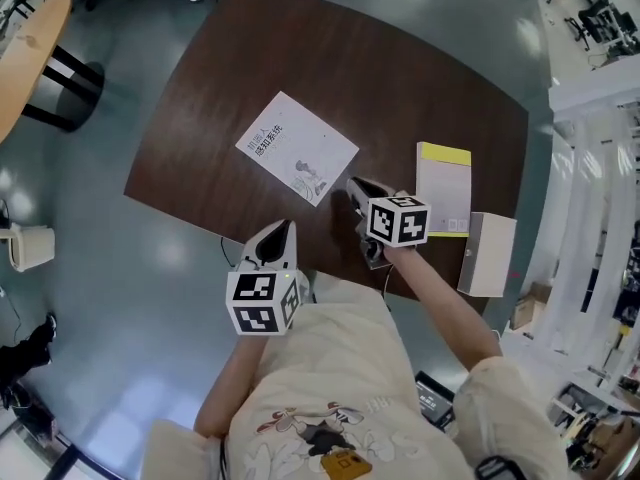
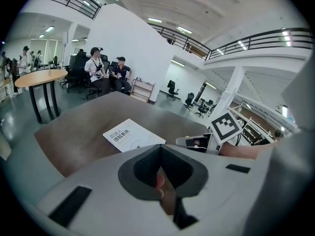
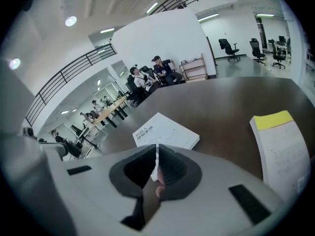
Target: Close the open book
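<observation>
A white book [image 1: 297,148] lies closed, cover up, in the middle of the dark brown table [image 1: 220,88]. It also shows in the left gripper view [image 2: 132,135] and the right gripper view [image 3: 166,132]. My left gripper [image 1: 283,231] hovers off the table's near edge, short of the book, jaws together and empty [image 2: 160,149]. My right gripper [image 1: 358,186] hangs above the table just right of the book's near corner, its jaws also together with nothing between them [image 3: 157,149]. From the left gripper view the right gripper [image 2: 197,142] shows beside the book.
A second book with a yellow strip [image 1: 443,188] lies at the table's right, and a white box [image 1: 488,255] sits at the right edge. A round wooden table [image 1: 25,48] and a white bin [image 1: 30,246] stand on the floor to the left. People sit beyond [image 2: 106,73].
</observation>
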`<move>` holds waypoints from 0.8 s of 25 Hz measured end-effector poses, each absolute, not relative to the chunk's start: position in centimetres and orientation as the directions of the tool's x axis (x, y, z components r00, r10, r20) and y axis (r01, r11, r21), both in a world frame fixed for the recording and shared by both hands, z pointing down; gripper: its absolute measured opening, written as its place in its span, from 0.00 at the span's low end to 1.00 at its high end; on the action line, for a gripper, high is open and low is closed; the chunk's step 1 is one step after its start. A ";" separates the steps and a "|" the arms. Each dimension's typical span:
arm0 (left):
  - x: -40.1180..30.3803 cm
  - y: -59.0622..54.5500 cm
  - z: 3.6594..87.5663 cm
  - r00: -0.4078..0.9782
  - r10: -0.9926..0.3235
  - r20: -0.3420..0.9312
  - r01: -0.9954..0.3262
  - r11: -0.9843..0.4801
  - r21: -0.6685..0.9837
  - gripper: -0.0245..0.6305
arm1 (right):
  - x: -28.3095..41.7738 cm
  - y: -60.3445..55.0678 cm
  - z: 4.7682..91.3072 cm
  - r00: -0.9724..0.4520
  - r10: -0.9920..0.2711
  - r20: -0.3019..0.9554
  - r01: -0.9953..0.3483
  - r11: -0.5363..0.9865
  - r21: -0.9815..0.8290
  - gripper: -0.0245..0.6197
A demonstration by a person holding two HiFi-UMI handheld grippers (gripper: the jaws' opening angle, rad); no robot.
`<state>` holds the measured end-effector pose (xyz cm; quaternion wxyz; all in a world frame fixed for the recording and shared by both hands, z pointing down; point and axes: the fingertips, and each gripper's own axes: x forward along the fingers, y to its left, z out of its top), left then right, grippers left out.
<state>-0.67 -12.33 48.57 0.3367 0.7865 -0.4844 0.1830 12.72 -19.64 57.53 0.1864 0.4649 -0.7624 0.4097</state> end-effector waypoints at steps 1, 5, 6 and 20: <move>-1.0 -12.1 48.5 0.467 -0.638 0.613 -0.884 -0.306 0.354 0.05 | 12.5 -19.1 56.6 -0.492 -0.568 0.659 -0.863 0.221 -0.454 0.07; -2.3 -10.4 47.8 0.475 -0.639 0.605 -0.880 -0.332 0.340 0.05 | 11.5 -17.0 52.2 -0.477 -0.627 0.616 -0.864 0.205 -0.460 0.05; -2.5 -9.9 47.5 0.478 -0.640 0.602 -0.878 -0.337 0.339 0.05 | 11.3 -16.4 51.1 -0.473 -0.643 0.602 -0.864 0.204 -0.460 0.05; -4.6 -5.0 43.3 0.517 -0.652 0.554 -0.853 -0.337 0.399 0.05 | 5.6 -8.4 43.4 -0.471 -0.697 0.541 -0.873 0.278 -0.401 0.05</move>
